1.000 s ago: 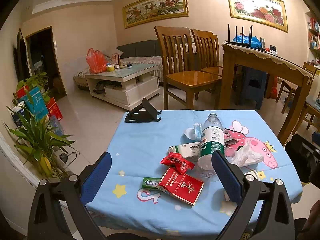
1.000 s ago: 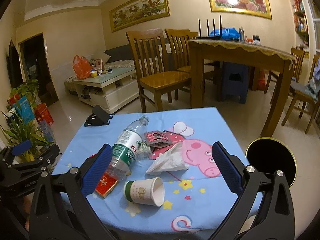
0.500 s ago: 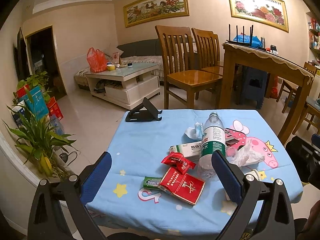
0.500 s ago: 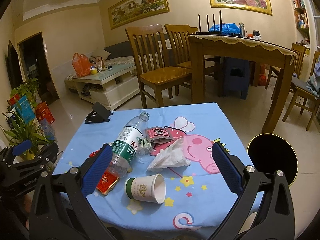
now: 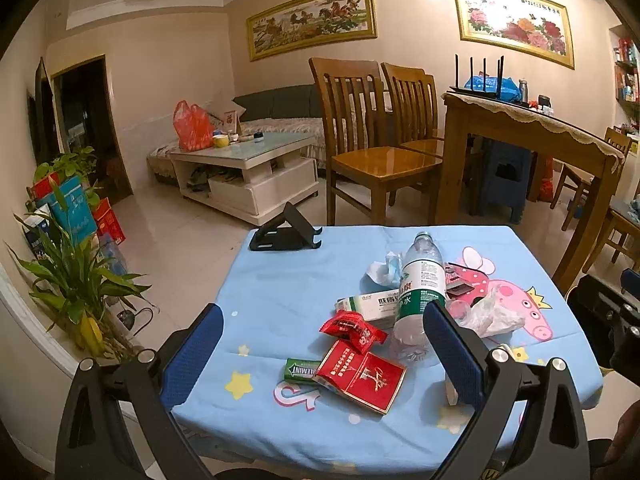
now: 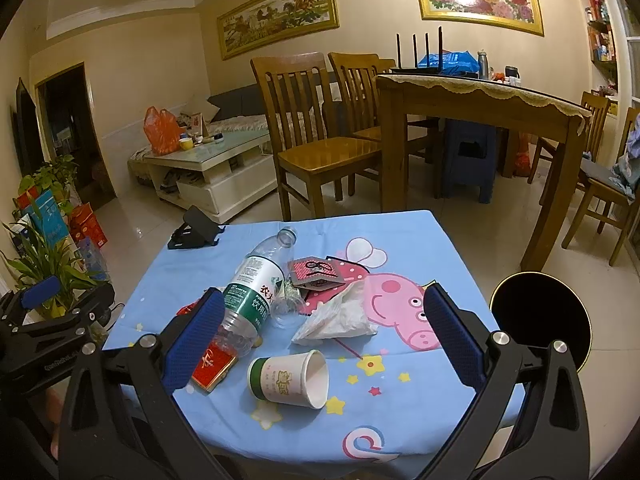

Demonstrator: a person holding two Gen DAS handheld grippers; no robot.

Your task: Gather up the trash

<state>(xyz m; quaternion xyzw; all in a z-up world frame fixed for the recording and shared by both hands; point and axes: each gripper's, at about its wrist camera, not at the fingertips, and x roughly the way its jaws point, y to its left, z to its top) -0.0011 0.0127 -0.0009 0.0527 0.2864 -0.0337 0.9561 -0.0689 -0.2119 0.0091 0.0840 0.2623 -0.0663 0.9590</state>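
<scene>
Hovering: both grippers wide apart, empty, over bottle (image 6: 256,288), paper cup (image 6: 290,378).

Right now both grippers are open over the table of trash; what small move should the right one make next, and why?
Probably ease the right gripper down and forward onto the paper cup. The cup lies on its side, nearest that gripper, between its open fingers and apart from the plastic bottle and crumpled tissue, so it looks the easiest grab.

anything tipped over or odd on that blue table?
Yes. The paper cup lies on its side near the front edge, and the plastic bottle lies flat, capless, amid wrappers. No spill visible.
</scene>
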